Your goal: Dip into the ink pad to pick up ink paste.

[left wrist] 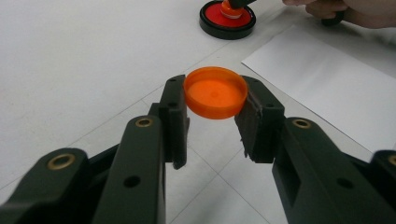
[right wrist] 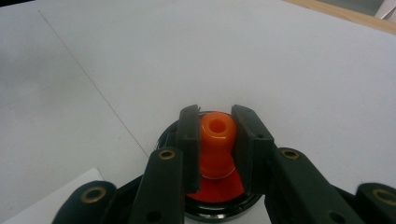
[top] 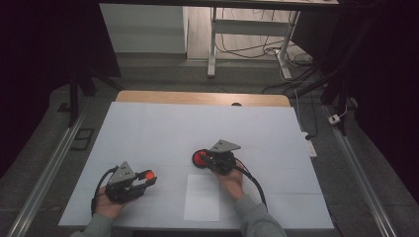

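High view: left tongs (top: 148, 178) near the bench's (top: 148, 123) near-left corner, pinching an orange cap (top: 147, 174) just above the surface. Right tongs (top: 206, 159) toward the near edge, slightly right of centre, over a round black-rimmed red pad (top: 199, 158). A white paper sheet (top: 202, 197) lies at the near edge between the two hands.

Left gripper view: orange cap (left wrist: 215, 92) clamped by its rim between the two black jaws, open side up (hollow interior visible), clear of the bench. Red pad (left wrist: 227, 19) farther off, paper sheet (left wrist: 327, 88) beside it.

Right gripper view: right tongs (right wrist: 215, 140) closed on an orange stamp handle (right wrist: 216, 140), upright, its base resting on the red pad (right wrist: 219, 191) inside the black rim.
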Demonstrator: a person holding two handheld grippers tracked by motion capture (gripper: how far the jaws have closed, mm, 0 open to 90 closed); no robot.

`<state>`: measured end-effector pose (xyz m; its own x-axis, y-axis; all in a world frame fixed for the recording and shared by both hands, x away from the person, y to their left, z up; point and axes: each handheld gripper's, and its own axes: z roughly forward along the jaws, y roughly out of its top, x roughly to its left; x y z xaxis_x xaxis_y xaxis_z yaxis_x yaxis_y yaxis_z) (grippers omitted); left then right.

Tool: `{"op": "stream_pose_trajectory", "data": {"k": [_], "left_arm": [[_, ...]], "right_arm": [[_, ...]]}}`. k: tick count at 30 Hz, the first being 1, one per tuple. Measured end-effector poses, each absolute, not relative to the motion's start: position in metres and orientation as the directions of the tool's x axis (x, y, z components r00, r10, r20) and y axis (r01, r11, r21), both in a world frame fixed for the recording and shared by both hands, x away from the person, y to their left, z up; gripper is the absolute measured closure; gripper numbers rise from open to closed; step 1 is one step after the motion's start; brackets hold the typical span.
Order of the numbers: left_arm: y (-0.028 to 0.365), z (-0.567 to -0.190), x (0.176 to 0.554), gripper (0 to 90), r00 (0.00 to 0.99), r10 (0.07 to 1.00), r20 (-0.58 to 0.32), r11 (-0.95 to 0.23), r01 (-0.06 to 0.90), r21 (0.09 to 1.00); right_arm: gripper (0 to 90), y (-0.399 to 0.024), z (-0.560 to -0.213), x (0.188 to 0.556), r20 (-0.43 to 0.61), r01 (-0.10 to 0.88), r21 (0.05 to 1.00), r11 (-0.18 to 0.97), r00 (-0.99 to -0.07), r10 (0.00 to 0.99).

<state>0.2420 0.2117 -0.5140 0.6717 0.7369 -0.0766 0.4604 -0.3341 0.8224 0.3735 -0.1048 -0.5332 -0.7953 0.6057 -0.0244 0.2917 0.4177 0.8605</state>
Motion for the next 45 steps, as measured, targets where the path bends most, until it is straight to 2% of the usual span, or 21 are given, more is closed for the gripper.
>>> {"op": "stream_pose_trajectory", "data": {"k": [8, 11, 14, 18, 45], "left_arm": [[0.212, -0.514, 0.242, 64.5, 0.671, 0.738, -0.077, -0.334, 0.461, 0.822], [0.212, -0.515, 0.243, 64.6, 0.67, 0.739, -0.078, -0.331, 0.461, 0.823], [0.213, -0.514, 0.243, 64.5, 0.668, 0.74, -0.077, -0.329, 0.46, 0.825], [0.213, -0.514, 0.243, 64.5, 0.667, 0.741, -0.079, -0.326, 0.459, 0.826], [0.213, -0.515, 0.243, 64.5, 0.667, 0.741, -0.074, -0.329, 0.458, 0.826]], "right_arm": [[72.8, -0.104, -0.533, 0.375, -0.009, 0.301, 0.861, 0.41, -0.796, 0.605], [72.6, -0.104, -0.529, 0.375, -0.033, 0.29, 0.851, 0.438, -0.803, 0.595], [72.6, -0.109, -0.523, 0.375, 0.013, 0.289, 0.888, 0.357, -0.793, 0.609], [72.6, -0.114, -0.515, 0.373, 0.054, 0.295, 0.901, 0.318, -0.804, 0.592], [72.5, -0.132, -0.497, 0.358, 0.069, 0.286, 0.903, 0.319, -0.832, 0.55]]}}
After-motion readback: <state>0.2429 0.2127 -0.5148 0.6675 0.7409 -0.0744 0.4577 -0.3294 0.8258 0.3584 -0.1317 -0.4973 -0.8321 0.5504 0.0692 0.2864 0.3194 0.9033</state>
